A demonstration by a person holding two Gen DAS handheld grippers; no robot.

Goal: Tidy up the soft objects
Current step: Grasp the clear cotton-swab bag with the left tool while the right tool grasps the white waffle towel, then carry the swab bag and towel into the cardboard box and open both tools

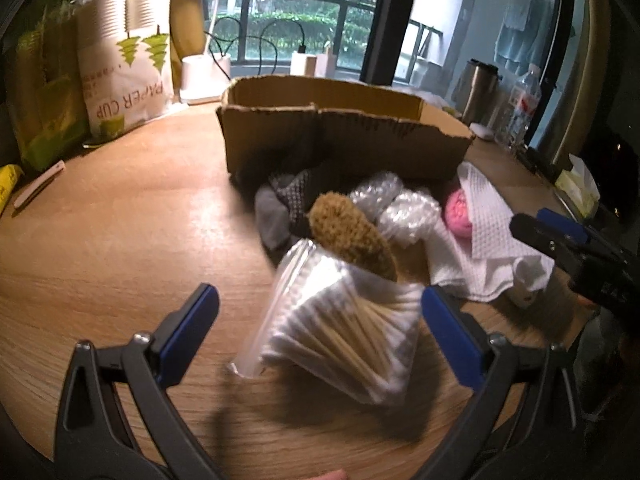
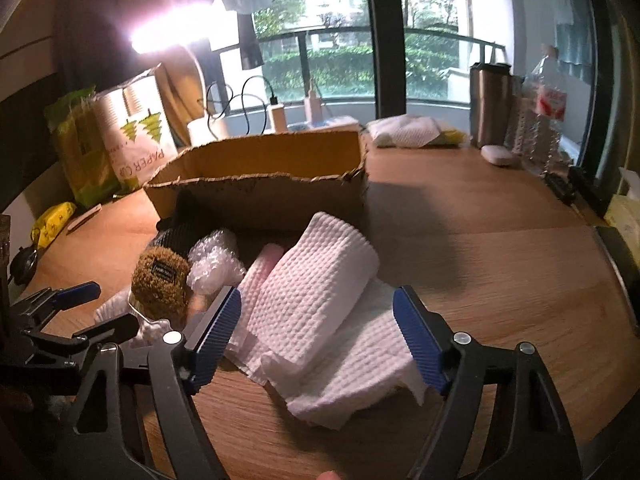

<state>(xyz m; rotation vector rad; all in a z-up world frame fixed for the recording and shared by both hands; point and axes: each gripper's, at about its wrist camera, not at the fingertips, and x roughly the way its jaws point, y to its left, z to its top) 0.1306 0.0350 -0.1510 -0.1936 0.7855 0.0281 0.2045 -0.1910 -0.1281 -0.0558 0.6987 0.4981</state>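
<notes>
A pile of soft things lies on the wooden table in front of an open cardboard box [image 1: 340, 136] [image 2: 260, 184]. My left gripper [image 1: 320, 332] is open around a clear bag of cotton swabs [image 1: 340, 336], not touching it. Behind the bag lie a brown fuzzy piece [image 1: 352, 236] [image 2: 160, 284], bubble wrap [image 1: 392, 208] [image 2: 214, 260], grey-black cloth [image 1: 288, 200], a pink ball [image 1: 458, 216] and white waffle cloth [image 1: 484, 212]. My right gripper [image 2: 316, 332] is open over the white waffle cloth [image 2: 316, 284]; a pink cloth [image 2: 262, 268] lies beside it.
A paper cup pack [image 1: 124, 64] [image 2: 136, 136] and green bag [image 1: 44, 92] stand at back left. A steel flask [image 2: 490, 104], water bottle [image 2: 546, 120] and white cloth [image 2: 404, 130] stand at back right. A tissue box [image 1: 580, 188] is at right.
</notes>
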